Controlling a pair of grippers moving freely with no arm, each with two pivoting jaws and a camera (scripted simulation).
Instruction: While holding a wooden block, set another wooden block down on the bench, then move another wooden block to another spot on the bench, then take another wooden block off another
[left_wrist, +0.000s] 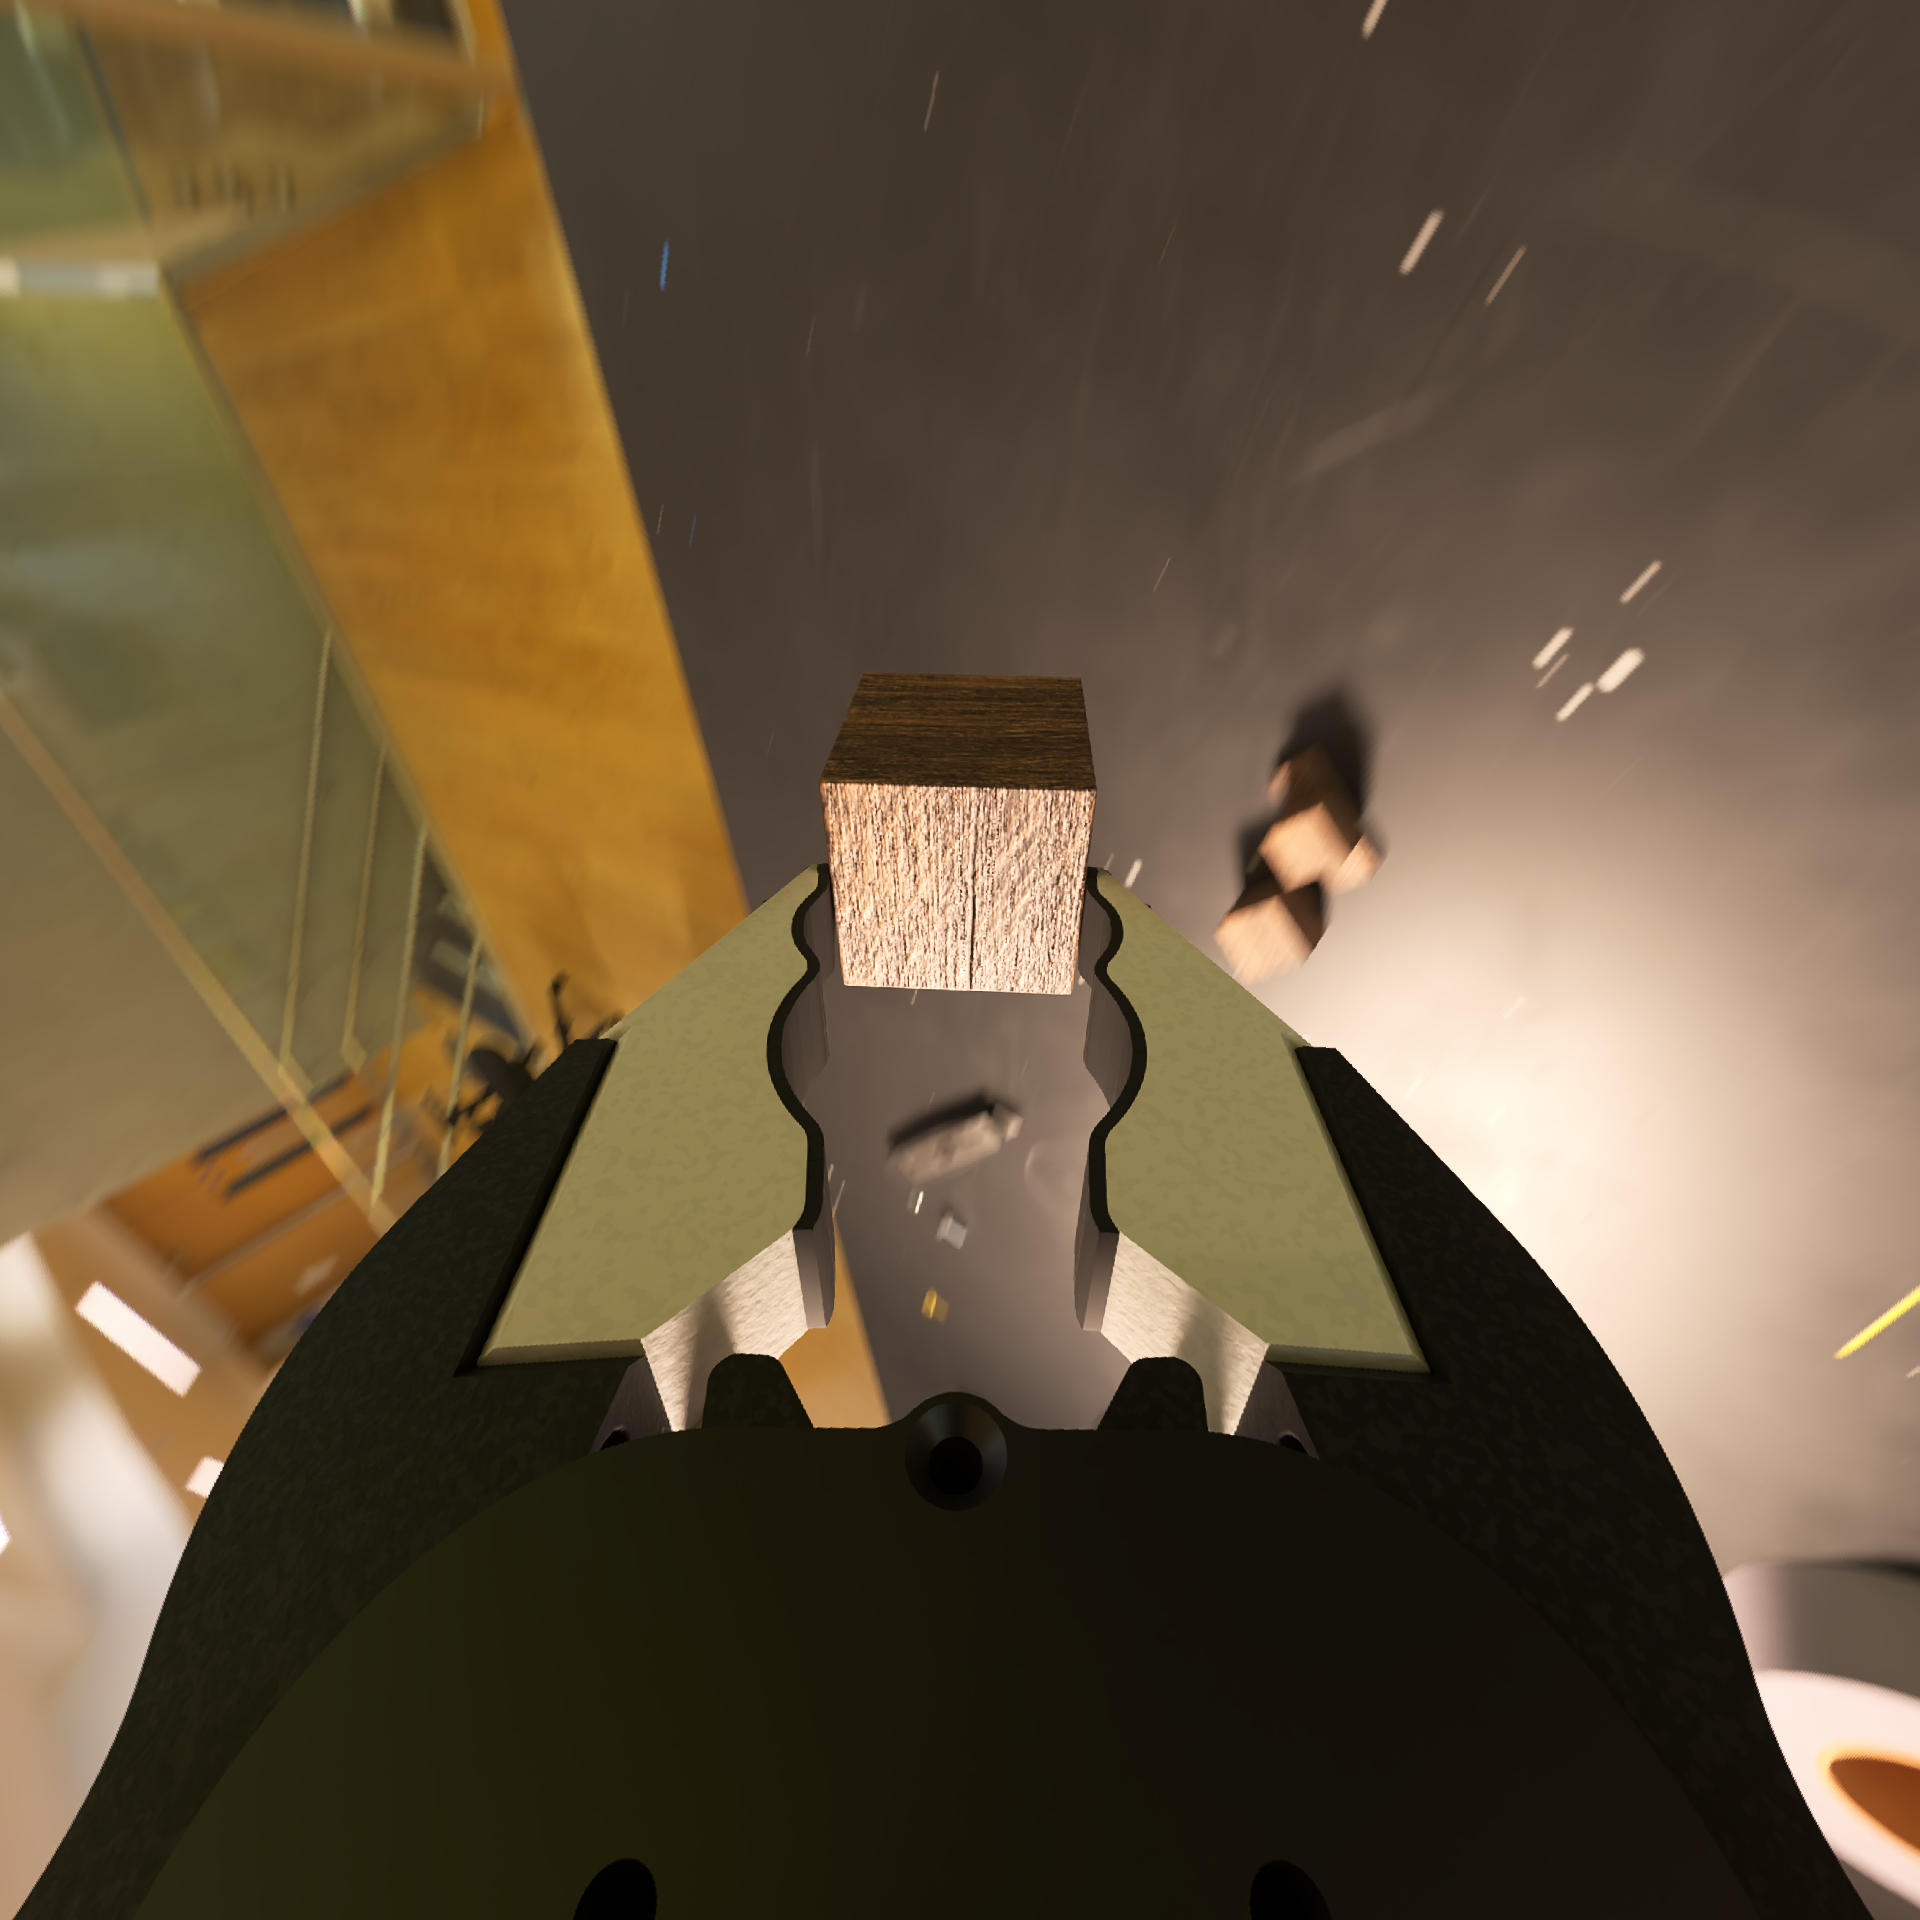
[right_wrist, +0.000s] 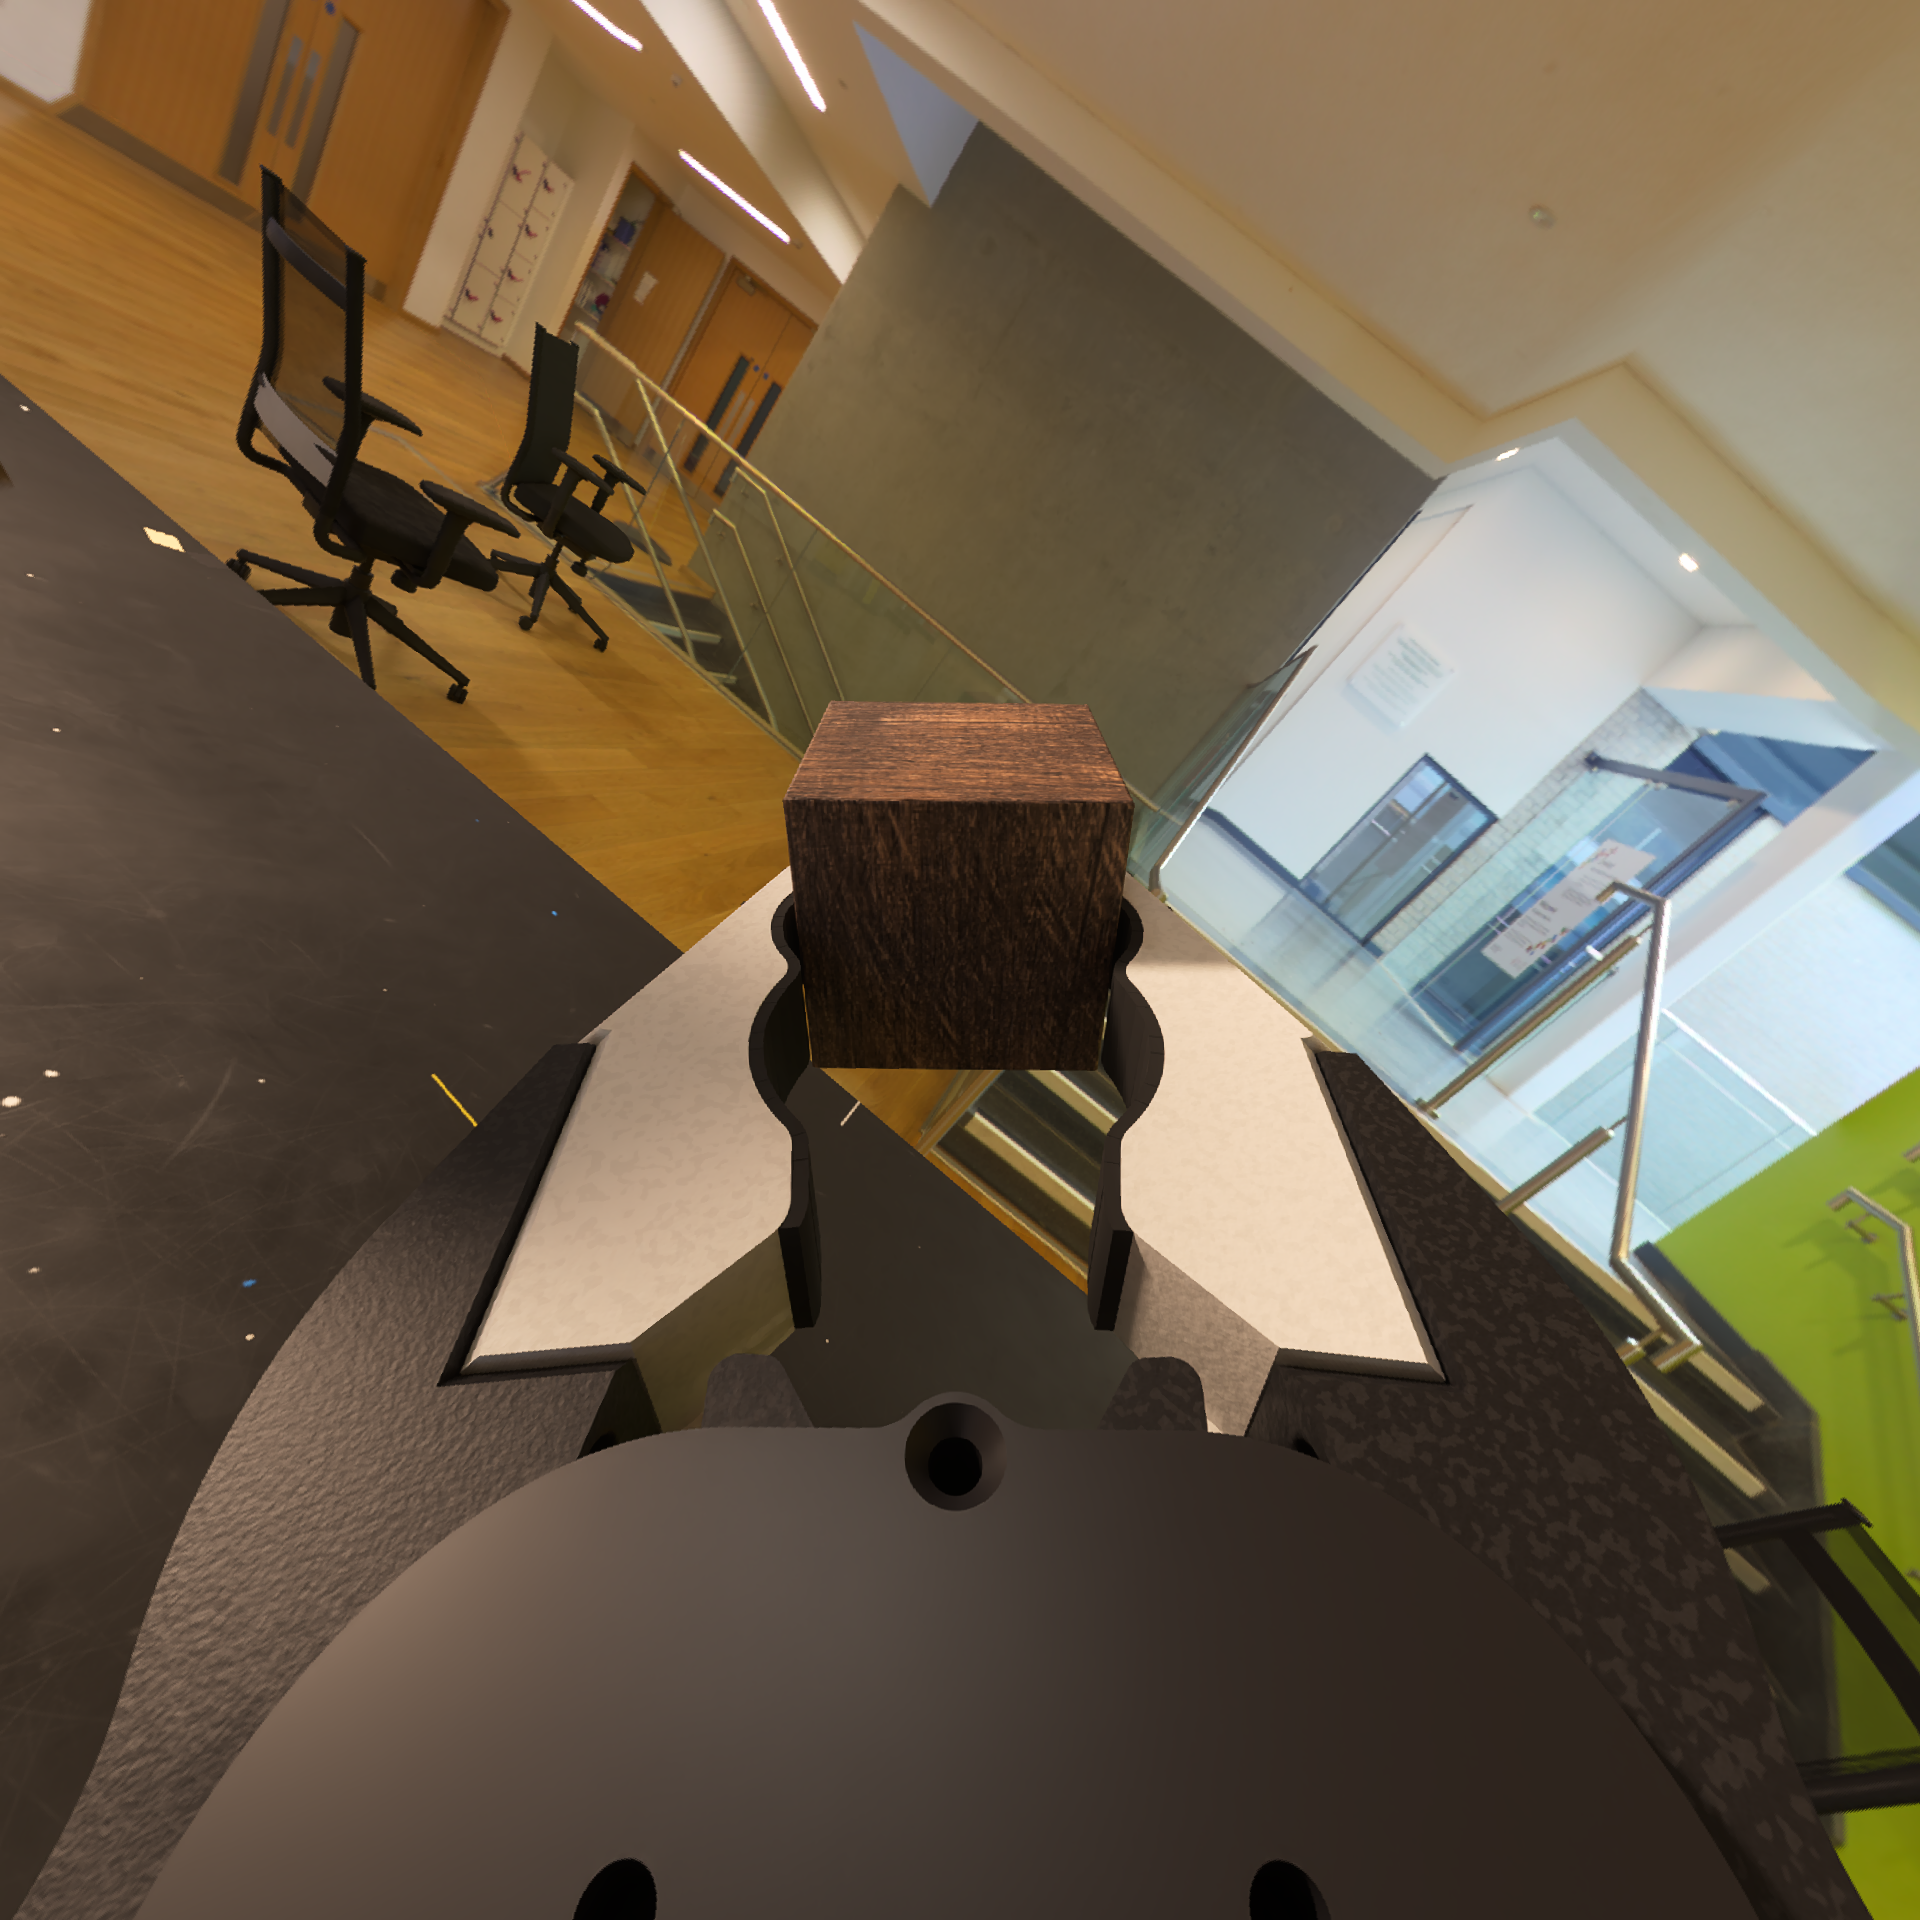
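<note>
While the left gripper clamps a pale wooden block above the dark bench, the right gripper clamps a darker wooden block off the bench edge. Blurred shapes, apparently more blocks, lie beyond on the bench.

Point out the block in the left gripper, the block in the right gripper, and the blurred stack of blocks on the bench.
Left gripper's wooden block (left_wrist: 958, 883): left wrist view, lit near face.
Right gripper's wooden block (right_wrist: 956, 935): right wrist view, dark near face.
Blurred stack of blocks (left_wrist: 1299, 847): left wrist view, its middle.
</note>
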